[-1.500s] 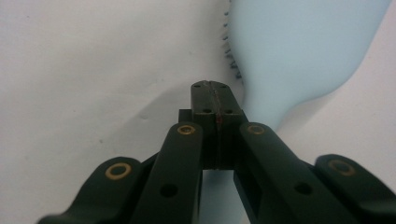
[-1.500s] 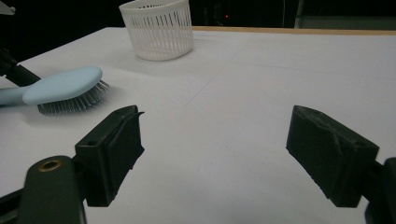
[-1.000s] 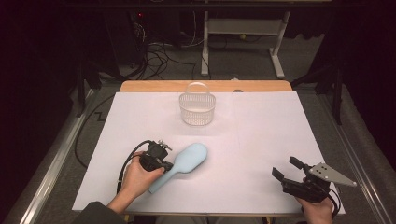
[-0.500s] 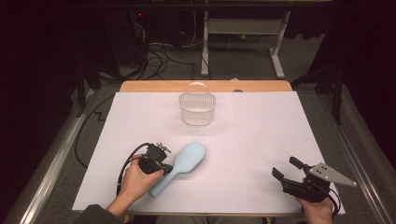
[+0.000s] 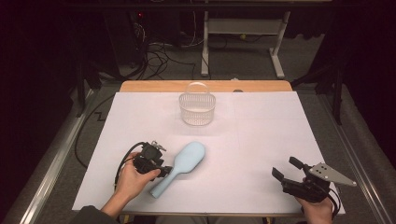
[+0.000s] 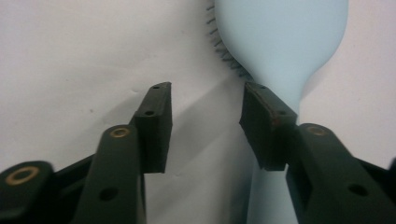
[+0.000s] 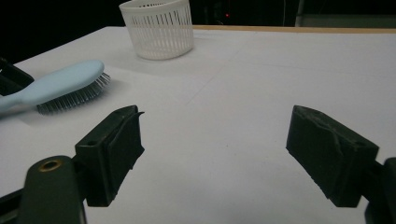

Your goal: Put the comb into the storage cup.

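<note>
Nearer the person now, the smooth pale-blue hairbrush lies bristles-down, well short of the white slotted basket. Left gripper gapes beside its handle; right gripper gapes empty, revealing bristles.

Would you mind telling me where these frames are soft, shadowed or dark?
Left gripper view: the hairbrush is soft, casting a grey shadow leftward. Right gripper view: near jaws blurred, basket sharper. High view: table evenly lit, surroundings nearly black.
</note>
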